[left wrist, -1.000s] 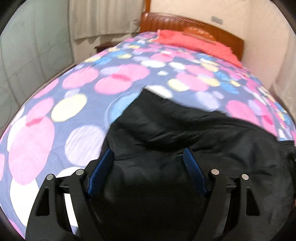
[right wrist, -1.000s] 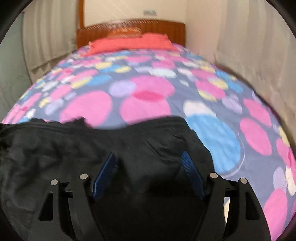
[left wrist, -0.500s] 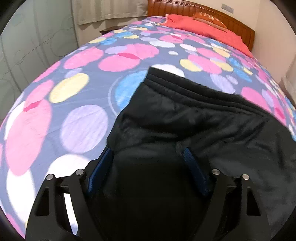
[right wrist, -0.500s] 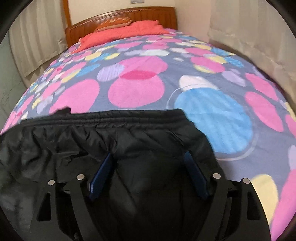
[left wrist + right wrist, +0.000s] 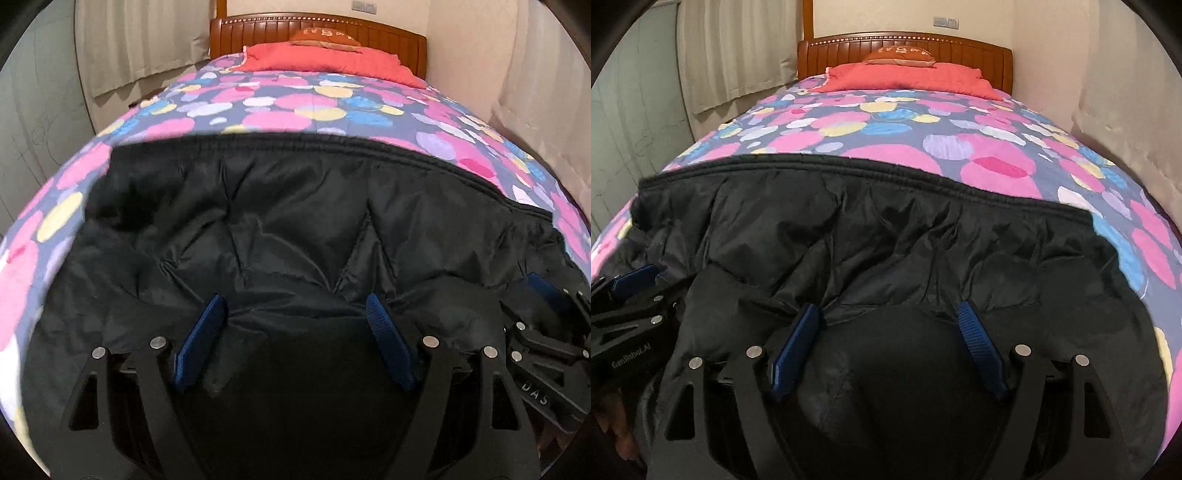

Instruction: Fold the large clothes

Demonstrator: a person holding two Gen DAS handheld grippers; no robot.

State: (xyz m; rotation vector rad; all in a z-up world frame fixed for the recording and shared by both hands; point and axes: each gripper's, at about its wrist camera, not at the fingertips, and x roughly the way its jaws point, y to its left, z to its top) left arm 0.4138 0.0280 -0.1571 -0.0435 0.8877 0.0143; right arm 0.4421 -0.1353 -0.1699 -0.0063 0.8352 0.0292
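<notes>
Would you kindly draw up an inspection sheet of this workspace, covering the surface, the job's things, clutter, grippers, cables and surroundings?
Surface: bed with a quilt of pink, blue and yellow circles.
Job's things: black padded jacket spread across the near end, its ribbed hem towards the headboard.
Clutter: red pillow with a small orange cushion on top, at the far end.
Grippers: left gripper and right gripper side by side, jaws wide apart, dark fabric bulging between the blue pads; a firm grip cannot be told.
Cables: nothing seen.
Surroundings: wooden headboard, curtains on the left, wall on the right, wall switch.
</notes>
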